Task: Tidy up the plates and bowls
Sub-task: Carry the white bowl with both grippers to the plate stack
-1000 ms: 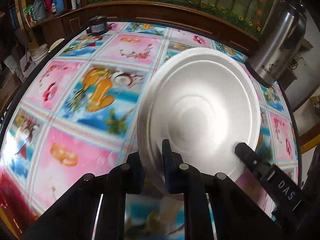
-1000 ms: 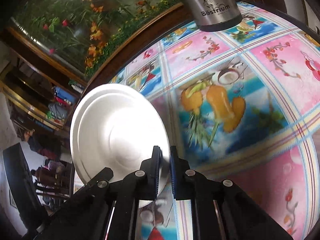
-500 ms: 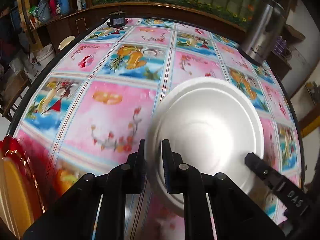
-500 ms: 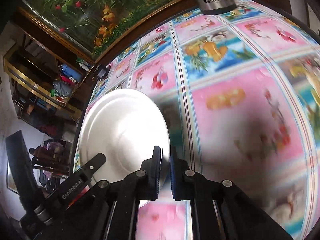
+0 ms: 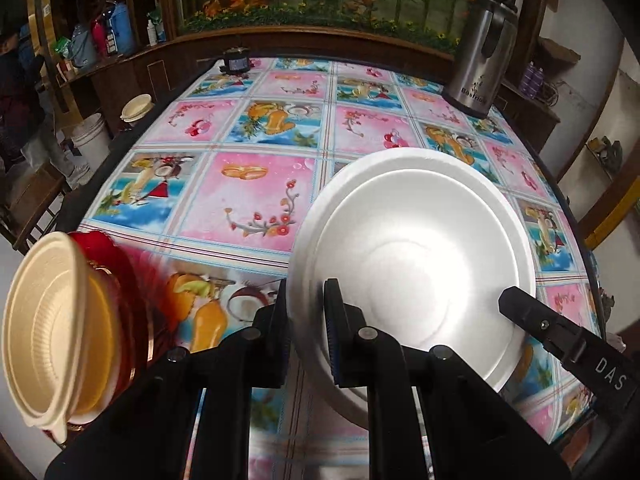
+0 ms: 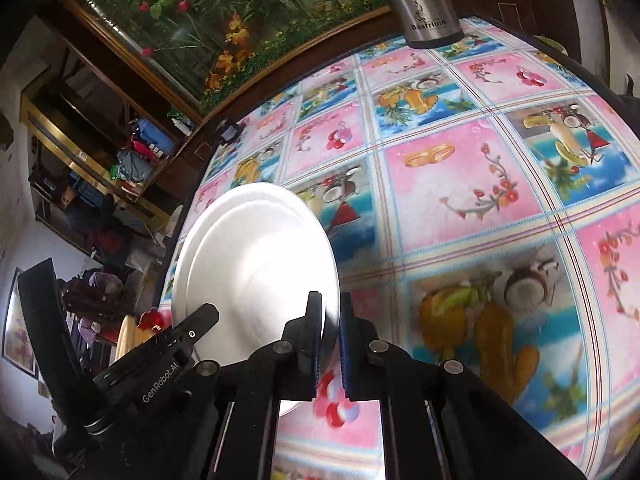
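both the left gripper and right gripper have fingers clamped on opposite rims of the white foam plate, held level above the worktop, likely bound for the bowl stack nearby.

Both wrist views look steeply down, sharing the white plate close up.

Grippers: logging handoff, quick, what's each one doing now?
Left gripper: shut on the white plate rim.
Right gripper: shut on the same plate's opposite rim.
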`<state>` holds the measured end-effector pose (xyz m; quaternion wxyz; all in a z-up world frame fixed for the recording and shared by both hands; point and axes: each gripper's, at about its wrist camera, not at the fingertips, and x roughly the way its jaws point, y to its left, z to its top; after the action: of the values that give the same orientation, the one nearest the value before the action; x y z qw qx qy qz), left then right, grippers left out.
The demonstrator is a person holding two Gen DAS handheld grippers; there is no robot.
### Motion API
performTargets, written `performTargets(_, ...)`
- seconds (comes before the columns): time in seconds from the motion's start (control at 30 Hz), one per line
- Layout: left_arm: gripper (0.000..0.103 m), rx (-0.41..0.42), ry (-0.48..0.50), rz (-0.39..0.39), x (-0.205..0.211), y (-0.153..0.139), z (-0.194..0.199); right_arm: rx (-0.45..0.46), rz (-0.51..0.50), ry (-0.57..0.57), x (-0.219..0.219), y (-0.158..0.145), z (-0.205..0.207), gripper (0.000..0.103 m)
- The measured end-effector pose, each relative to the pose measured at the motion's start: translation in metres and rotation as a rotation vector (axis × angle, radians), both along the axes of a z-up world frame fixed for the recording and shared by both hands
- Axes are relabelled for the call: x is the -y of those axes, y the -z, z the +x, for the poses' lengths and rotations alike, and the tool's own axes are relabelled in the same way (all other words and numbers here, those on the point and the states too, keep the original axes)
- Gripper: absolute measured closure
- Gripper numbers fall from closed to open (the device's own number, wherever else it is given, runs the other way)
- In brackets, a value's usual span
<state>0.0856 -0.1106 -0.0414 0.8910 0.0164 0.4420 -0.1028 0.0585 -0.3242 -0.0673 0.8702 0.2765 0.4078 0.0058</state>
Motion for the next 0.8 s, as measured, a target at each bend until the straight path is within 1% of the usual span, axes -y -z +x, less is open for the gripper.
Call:
performTargets(0.1, 0.090, 0.044, -0.012, -0.017, -0.016, -0.018, -0.013, 0.042, -0.014, -0.018, -0.013, -0.019, -0.008, 0.096)
performTargets(0.23, 0.090, 0.130, -0.047, -0.032, -0.043, -0.048, -0.032, 0.114, -0.029, -0.056, -0.037, -0.049, -0.017, 0.096)
performTargets(0.33, 0.090, 0.196, -0.083, -0.036, -0.068, -0.070, -0.046, 0.172, -0.042, -0.097, -0.063, -0.072, -0.021, 0.096)
performTargets(0.4, 0.090, 0.226, -0.107, -0.035, -0.083, -0.080, -0.052, 0.193, -0.050, -0.125, -0.078, -0.081, -0.021, 0.096)
performTargets(0.53, 0.090, 0.248, -0.146, -0.041, -0.116, -0.088, -0.059, 0.225, -0.067, -0.196, -0.112, -0.097, -0.017, 0.096)
performTargets(0.7, 0.090, 0.240, -0.215, -0.059, -0.162, -0.086, -0.066, 0.225, -0.038, -0.289, -0.151, -0.102, -0.007, 0.096)
performTargets(0.8, 0.090, 0.242, -0.259, -0.056, -0.185, -0.085, -0.070, 0.231, -0.051, -0.346, -0.181, -0.101, -0.004, 0.096)
